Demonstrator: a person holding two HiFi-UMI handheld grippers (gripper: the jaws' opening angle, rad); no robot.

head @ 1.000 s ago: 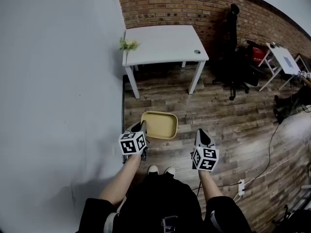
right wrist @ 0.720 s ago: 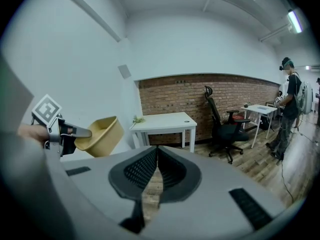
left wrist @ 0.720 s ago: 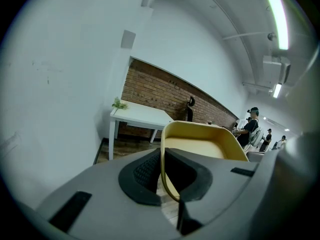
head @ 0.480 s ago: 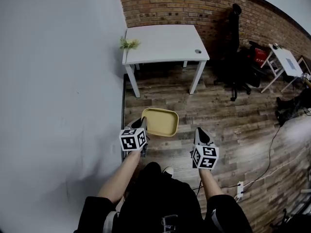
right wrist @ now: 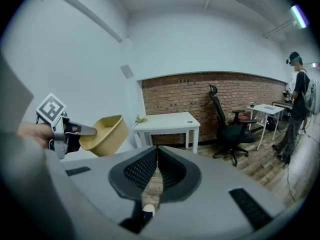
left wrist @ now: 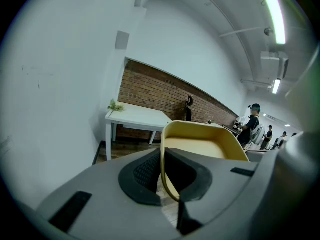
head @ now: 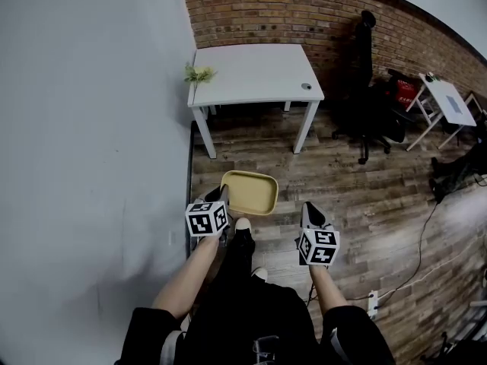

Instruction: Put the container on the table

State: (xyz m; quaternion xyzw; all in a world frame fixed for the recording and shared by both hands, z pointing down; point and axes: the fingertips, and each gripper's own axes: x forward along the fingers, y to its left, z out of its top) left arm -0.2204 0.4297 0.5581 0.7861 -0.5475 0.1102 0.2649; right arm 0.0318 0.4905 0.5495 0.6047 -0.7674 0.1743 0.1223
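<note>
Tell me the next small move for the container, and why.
Probably walk forward, carrying it toward the white table. The left gripper is shut on the rim of the yellow container, which hangs over the wooden floor, short of the table, so it likely cannot be set down from here.

- Brick wall (head: 251, 10) along the far side.
- Black office chair (head: 368, 105) just before it.
- Small green plant (head: 196, 73) near white wall (head: 91, 128).
- Power strip (head: 370, 304), cable on wood floor (head: 380, 196).
- Person (right wrist: 299, 106) standing, far right.
</note>
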